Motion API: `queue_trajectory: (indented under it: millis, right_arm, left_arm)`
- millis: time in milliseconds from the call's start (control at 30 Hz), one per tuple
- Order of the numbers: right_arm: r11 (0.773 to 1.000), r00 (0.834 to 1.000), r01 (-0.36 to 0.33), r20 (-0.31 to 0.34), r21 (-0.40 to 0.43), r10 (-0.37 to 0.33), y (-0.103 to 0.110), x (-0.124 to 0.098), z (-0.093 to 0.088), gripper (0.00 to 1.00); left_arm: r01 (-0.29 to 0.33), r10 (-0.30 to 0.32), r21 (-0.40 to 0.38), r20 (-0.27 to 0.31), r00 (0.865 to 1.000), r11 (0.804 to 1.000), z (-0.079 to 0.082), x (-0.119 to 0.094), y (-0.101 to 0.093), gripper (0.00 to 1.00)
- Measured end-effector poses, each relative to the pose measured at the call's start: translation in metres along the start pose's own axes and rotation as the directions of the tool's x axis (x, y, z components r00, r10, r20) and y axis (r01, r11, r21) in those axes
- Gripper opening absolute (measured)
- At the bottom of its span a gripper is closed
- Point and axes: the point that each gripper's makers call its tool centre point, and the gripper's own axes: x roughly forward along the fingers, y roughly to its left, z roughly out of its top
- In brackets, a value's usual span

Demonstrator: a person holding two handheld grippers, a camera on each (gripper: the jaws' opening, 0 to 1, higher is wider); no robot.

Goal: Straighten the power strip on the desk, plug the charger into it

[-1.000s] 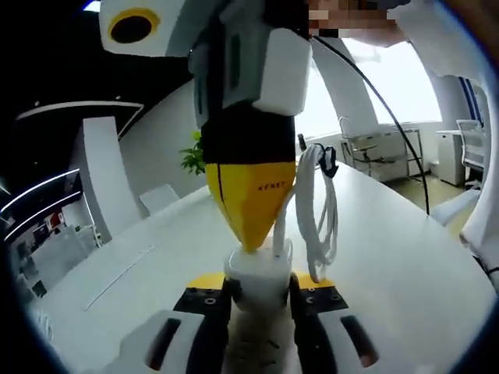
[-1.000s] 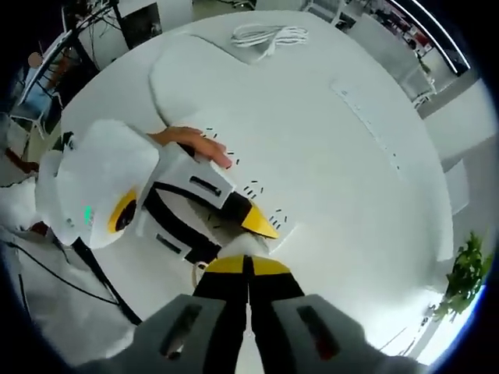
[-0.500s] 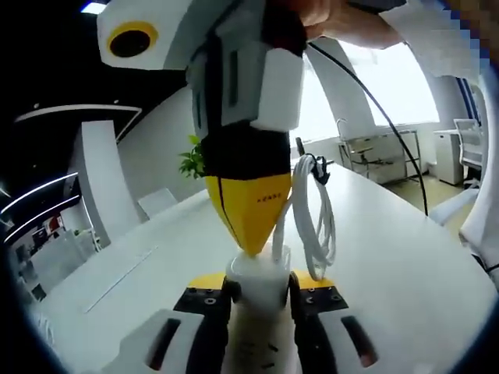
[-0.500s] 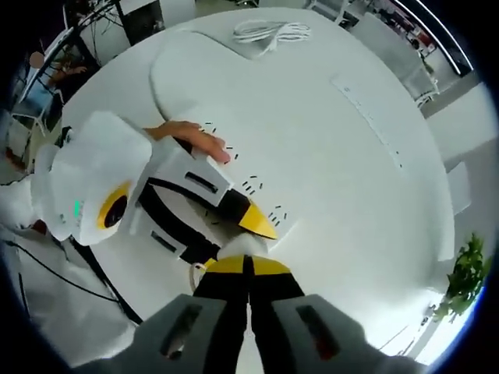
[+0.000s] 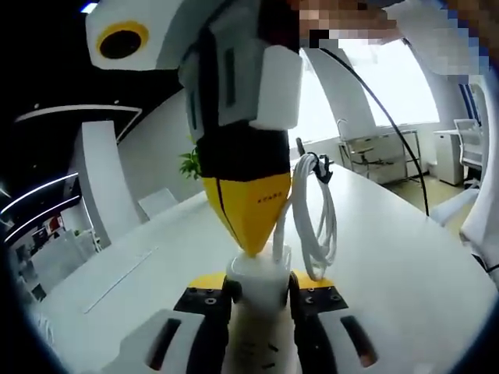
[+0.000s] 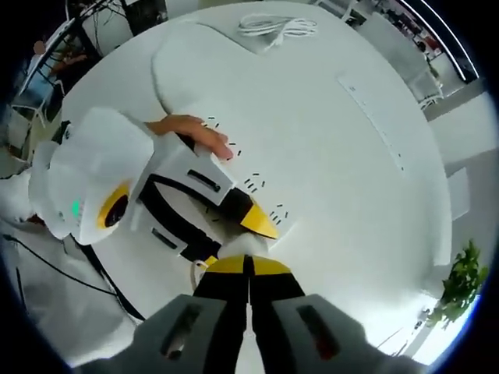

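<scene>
Left tongs (image 5: 259, 290) clamping the charger (image 5: 258, 274) body; right tongs (image 6: 248, 265) closed, pressing its top. Rigid, light; cable (image 5: 314, 218) dangling floppy over strip (image 6: 257, 195).

Two grippers are meeting over the bench (image 6: 335, 156): the left gripper (image 6: 261, 220) and the right gripper (image 5: 251, 248). One charger (image 5: 259, 282) is sitting between the left fingers, one power strip (image 6: 253, 191) is lying beneath, and one coiled white cable (image 6: 278, 26) is resting near the far edge.
</scene>
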Motion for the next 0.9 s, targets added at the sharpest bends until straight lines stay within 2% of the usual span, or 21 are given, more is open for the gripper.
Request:
queue_trajectory:
  millis: [33,133,200,367,600,800,900]
  right_arm:
    - [1.000,1.000,-0.007,0.007,0.020,0.007,0.000,0.000,0.000,0.01]
    - [1.000,1.000,-0.005,0.027,0.007,0.005,0.001,0.000,0.000,0.01]
    - [0.998,0.999,-0.001,0.043,-0.063,0.003,0.002,-0.001,0.001,0.01]
    - [0.995,0.998,-0.008,0.064,-0.099,0.015,0.004,-0.001,0.000,0.01]
    - [0.998,0.989,-0.060,0.135,-0.020,0.062,0.003,-0.002,0.002,0.01]
    - [0.993,0.975,-0.107,0.198,0.045,0.097,-0.003,-0.009,0.010,0.03]
    - [0.994,0.973,-0.100,0.214,0.034,0.091,-0.004,-0.009,0.010,0.08]
  left_arm:
    - [-0.001,0.001,0.000,0.001,1.000,1.000,0.000,0.000,0.000,0.32]
    - [-0.002,0.002,0.002,-0.001,1.000,1.000,-0.001,0.001,0.000,0.32]
    - [-0.003,0.003,0.004,-0.002,1.000,1.000,-0.001,0.001,0.000,0.32]
    - [-0.004,0.004,0.003,-0.004,1.000,1.000,-0.001,0.002,0.000,0.32]
    - [-0.002,0.002,-0.003,-0.004,1.000,1.000,-0.002,0.001,0.000,0.33]
    - [0.008,-0.008,-0.013,0.006,1.000,1.000,0.000,0.000,-0.002,0.35]
    - [0.009,-0.009,-0.008,0.009,1.000,1.000,0.000,0.000,-0.002,0.37]
